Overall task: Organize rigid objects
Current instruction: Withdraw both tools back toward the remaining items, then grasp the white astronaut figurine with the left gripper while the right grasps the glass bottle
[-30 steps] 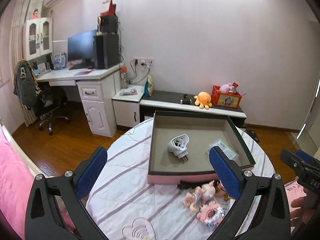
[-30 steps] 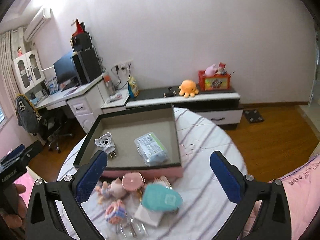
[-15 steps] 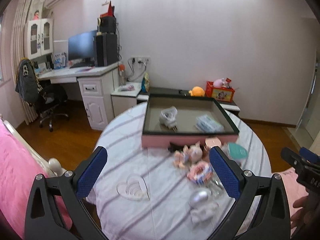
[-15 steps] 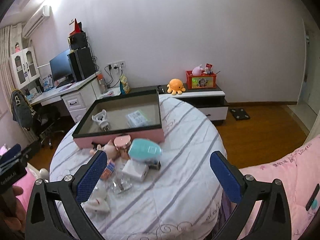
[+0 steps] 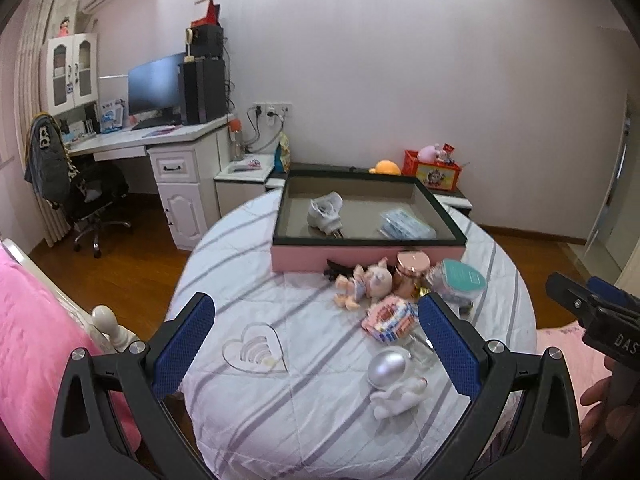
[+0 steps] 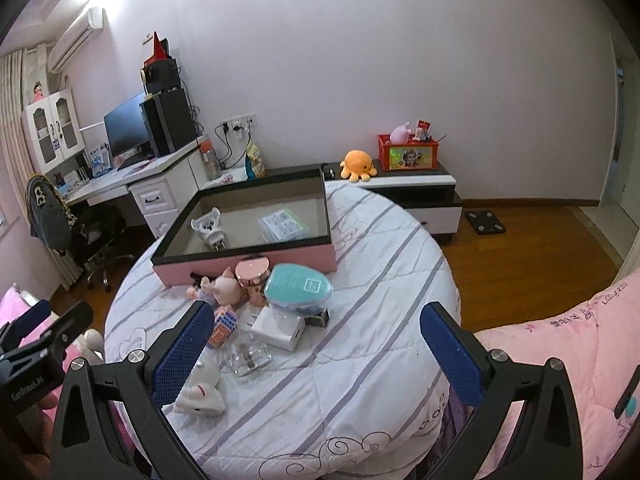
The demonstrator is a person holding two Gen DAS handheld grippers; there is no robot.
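A pink box (image 5: 372, 258) (image 6: 244, 264) with a dark rim stands at the far side of the round table and holds a white plug adapter (image 5: 325, 213) (image 6: 208, 229) and a clear packet (image 5: 406, 227) (image 6: 283, 223). In front of it lie a pig doll (image 5: 366, 282) (image 6: 224, 286), a rose-gold jar (image 5: 412, 272) (image 6: 252, 274), a teal case (image 5: 456, 282) (image 6: 298, 288), a colourful cube (image 5: 390, 318) (image 6: 222, 324), a white charger (image 6: 278, 328), a clear glass piece (image 6: 250, 356), an astronaut figure (image 5: 394, 384) (image 6: 200, 394) and a clear heart (image 5: 256, 350). My left gripper (image 5: 316, 342) and right gripper (image 6: 316, 344) are open and empty, held back above the table's near edge.
A pink bed (image 5: 28, 340) lies at the left and pink bedding (image 6: 568, 380) at the right. A desk with a monitor (image 5: 154, 88) and an office chair (image 5: 88, 196) stand beyond, and a low cabinet (image 6: 408, 188) with toys stands against the wall.
Both grippers have pulled back and up from the box. More of the table and the loose objects has come into view. Both stay open.
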